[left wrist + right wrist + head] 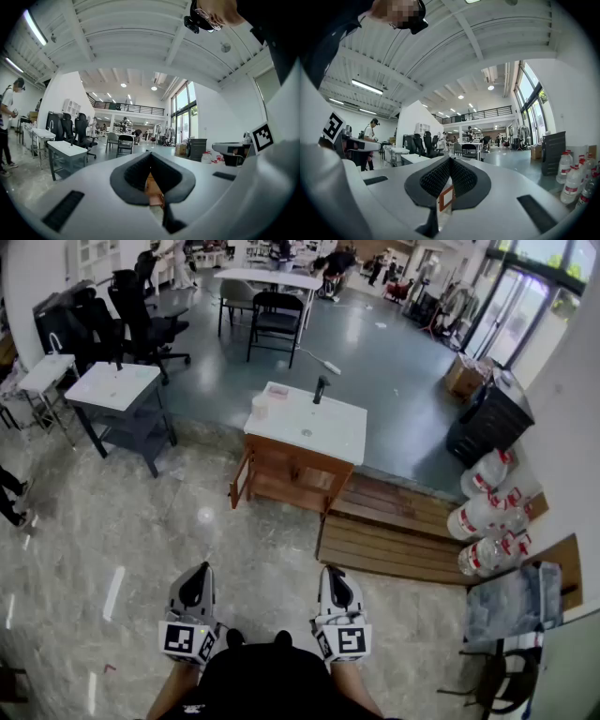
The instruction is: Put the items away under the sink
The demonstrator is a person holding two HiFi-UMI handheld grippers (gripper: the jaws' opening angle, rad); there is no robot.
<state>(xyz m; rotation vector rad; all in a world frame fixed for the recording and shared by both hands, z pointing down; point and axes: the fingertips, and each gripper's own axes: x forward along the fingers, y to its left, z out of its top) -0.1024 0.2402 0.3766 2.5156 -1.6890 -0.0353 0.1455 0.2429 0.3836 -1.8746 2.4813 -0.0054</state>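
One wooden sink cabinet [292, 474] stands mid-floor, with one dark faucet [320, 390] and one small white item [260, 407] on its white top. Two grippers, left [196, 570] and right [334, 572], are held low, well apart from it, each with its jaws closed together on nothing. Three water jugs [486, 517] lie by the right wall.

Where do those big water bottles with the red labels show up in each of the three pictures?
Head view: the water bottles are at the right, by the wall.
Left gripper view: small, right of centre, beside the dark cabinet.
Right gripper view: at the far right edge.
Shared landmark: the dark cabinet stands next to the bottles in every view.
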